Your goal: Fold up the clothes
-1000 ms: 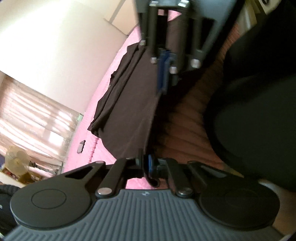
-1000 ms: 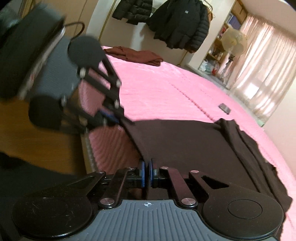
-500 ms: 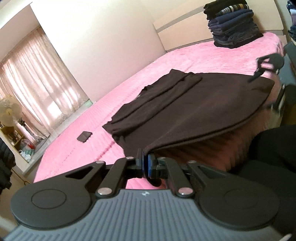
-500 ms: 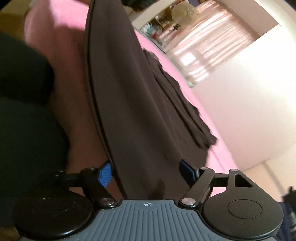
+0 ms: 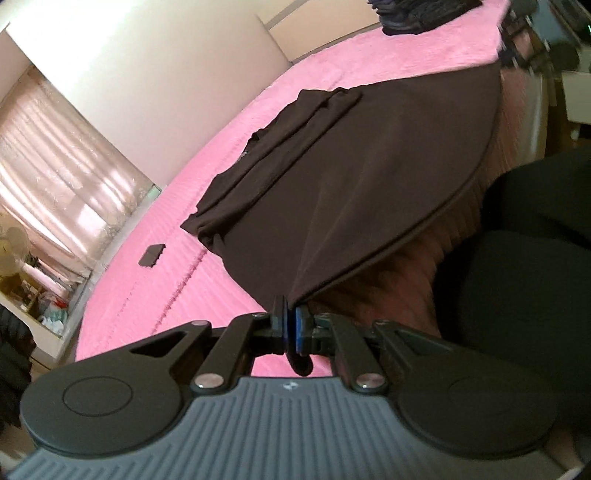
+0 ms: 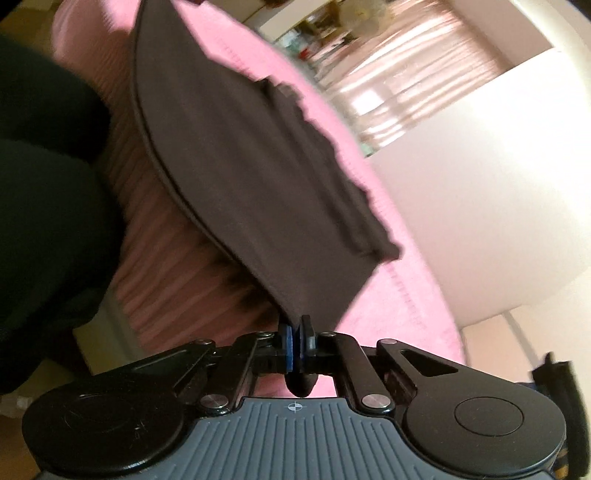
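The dark brown garment (image 5: 369, 177) lies spread on the pink bed (image 5: 177, 280), its hem along the near edge of the bed and its body running away toward the far side, where the sleeves are bunched into ridged folds. The left tongs (image 5: 290, 326) are closed on one near corner of that hem, and a small tab of cloth hangs out below the pads. The right tongs (image 6: 297, 341) are closed on the other near corner of the same garment (image 6: 258, 166), again with a nub of fabric showing under the blue pads. Between the two grips the hem runs as a taut dark line, lifted just off the bed edge, with shadowed bedding visible beneath it.

What the next move depends on is this: the whole garment lies ahead of both tongs, toward the far side, and its long axis runs from near to far. Both hands are equally near, each already on its corner. So the fold, as I judge it, means carrying the held hem forward over the body toward the bunched sleeves, both corners moving together so the edge stays straight.

A small dark flat object (image 5: 151, 254) rests on the bed left of the garment, and a stack of folded clothes (image 5: 421, 14) sits at the far end
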The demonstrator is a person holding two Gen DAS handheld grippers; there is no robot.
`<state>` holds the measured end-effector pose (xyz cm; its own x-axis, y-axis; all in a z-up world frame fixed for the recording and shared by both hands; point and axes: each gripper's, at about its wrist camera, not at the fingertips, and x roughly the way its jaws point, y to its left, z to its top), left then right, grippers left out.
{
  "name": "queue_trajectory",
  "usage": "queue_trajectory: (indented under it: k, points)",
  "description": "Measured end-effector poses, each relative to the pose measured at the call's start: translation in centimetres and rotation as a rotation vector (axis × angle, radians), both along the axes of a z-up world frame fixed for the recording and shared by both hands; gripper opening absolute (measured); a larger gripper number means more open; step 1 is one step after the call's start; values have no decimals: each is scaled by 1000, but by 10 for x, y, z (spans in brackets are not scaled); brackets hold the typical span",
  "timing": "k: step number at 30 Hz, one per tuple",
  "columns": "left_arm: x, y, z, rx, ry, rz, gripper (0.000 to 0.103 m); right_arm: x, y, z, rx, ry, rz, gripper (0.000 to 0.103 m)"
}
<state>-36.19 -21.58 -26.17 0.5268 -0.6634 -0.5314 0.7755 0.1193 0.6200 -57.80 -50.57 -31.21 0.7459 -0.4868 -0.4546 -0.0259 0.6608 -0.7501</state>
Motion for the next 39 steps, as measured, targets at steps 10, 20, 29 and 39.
queue_trajectory:
  k: [10, 20, 29, 39]
  points:
    - [-44, 78, 69, -82, -15, -41, 3, -76, 55, 111, -44, -28, 44, 1]
    - [-111, 165, 82, 68, 167, -176, 3, -158, 130, 133, 41, 99, 58, 1]
    - [-77, 135, 118, -8, 63, -136, 3, -119, 90, 178, 15, 33, 39, 1]
    - [70, -28, 150, -29, -38, -77, 4, 58, -78, 198, 41, 78, 15, 1]
